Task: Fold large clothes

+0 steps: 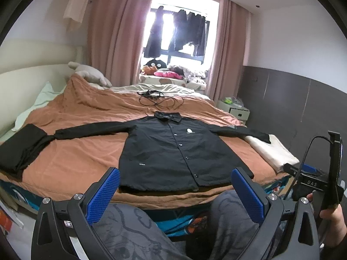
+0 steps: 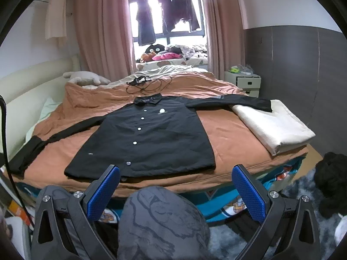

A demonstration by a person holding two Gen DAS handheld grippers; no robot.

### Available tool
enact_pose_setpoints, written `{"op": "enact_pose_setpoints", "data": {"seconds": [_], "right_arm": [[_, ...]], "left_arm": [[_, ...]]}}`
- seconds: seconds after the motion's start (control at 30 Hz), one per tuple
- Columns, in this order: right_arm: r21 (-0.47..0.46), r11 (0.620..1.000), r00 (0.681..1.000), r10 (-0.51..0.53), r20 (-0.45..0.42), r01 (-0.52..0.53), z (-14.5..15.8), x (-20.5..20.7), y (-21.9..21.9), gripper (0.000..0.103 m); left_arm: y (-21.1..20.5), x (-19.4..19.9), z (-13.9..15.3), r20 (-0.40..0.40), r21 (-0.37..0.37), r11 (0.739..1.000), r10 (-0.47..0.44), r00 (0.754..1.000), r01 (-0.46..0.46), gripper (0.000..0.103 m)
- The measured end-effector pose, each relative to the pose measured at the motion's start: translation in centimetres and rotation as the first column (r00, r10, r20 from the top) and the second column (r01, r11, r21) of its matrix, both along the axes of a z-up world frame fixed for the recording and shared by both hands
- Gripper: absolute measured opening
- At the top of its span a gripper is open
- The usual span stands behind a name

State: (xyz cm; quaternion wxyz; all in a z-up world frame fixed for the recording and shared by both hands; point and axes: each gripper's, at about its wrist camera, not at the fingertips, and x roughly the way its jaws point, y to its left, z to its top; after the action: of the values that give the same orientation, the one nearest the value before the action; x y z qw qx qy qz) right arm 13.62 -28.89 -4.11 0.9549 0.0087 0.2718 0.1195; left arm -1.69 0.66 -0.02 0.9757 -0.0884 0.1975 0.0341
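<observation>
A black button-up jacket (image 1: 167, 149) lies flat, front up, on the orange bed cover (image 1: 86, 156), both sleeves spread out sideways. It also shows in the right wrist view (image 2: 147, 138). My left gripper (image 1: 175, 192) is open and empty, held back from the bed's near edge in front of the jacket's hem. My right gripper (image 2: 175, 192) is open and empty, also short of the bed, before the hem's right part. The right gripper's body shows in the left wrist view (image 1: 314, 179), held in a hand.
A folded cream cloth (image 2: 273, 125) lies at the bed's right edge under the sleeve end. Folded black clothes (image 1: 19, 149) lie at the left sleeve end. A black cable (image 1: 158, 99) lies beyond the collar. A white nightstand (image 2: 245, 82) stands at right. My knees (image 2: 160, 221) are below the grippers.
</observation>
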Motion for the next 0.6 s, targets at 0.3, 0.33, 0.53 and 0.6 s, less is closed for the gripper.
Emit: {"op": "enact_pose_setpoints", "data": {"seconds": [0.3,0.33,0.53,0.6], "right_arm": [[0.013,1.0,1.0,-0.01,-0.002,0.01,0.07,0.15,-0.66,0.103],[0.015,1.0,1.0,-0.016,0.005,0.016,0.07,0.06,-0.55,0.103],[0.05,0.999,1.0,-0.014,-0.004,0.014,0.12,0.12,-0.58,0.103],[0.042,0.999,1.0,-0.016,-0.005,0.016,0.05,0.18,-0.37,0.103]], "left_arm": [[-0.62,-0.45,0.22,0.013,-0.002,1.0,-0.001,1.0,0.001,0.103],[-0.71,-0.46,0.28,0.013,0.0,1.0,-0.003,1.0,0.003,0.103],[-0.78,-0.64,0.74,0.017,0.016,1.0,-0.002,1.0,0.002,0.103],[-0.72,-0.73,0.76,0.018,0.018,1.0,-0.001,1.0,0.0,0.103]]}}
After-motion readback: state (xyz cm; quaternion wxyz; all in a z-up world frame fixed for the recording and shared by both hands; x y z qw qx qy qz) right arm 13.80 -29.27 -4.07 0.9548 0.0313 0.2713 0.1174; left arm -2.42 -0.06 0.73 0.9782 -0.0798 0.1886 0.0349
